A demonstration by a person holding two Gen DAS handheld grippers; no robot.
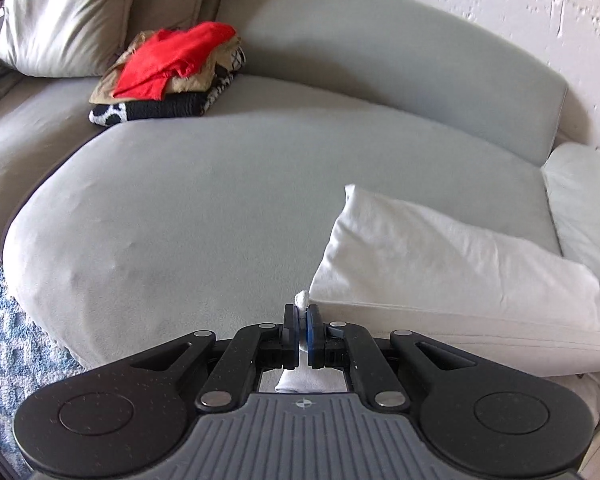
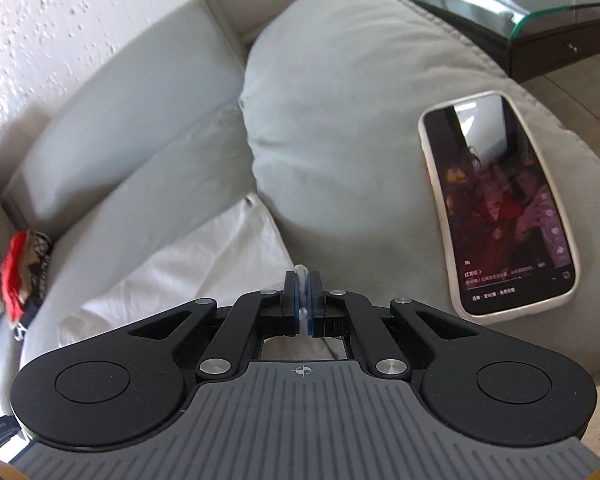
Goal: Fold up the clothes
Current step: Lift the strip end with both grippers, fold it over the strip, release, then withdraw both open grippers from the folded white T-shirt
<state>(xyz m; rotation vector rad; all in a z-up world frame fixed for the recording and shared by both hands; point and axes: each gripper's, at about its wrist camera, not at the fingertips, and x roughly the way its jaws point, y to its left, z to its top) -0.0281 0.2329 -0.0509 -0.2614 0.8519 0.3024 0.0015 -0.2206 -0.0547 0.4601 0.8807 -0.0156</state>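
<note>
Pale grey sofa cushions (image 1: 220, 200) fill both views. Left gripper (image 1: 301, 312) and right gripper (image 2: 301, 286) each clamp an edge of the white cloth garment (image 1: 440, 260), which spreads at lower right of the left view. Folded clothes pile (image 1: 172, 72) sits upper left.

Black claw (image 1: 302, 312), blue pads, silver screws

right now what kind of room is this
Most likely a home living room: a grey sofa with loose cushions, a stack of folded clothes on it, and a phone on the armrest.
</note>
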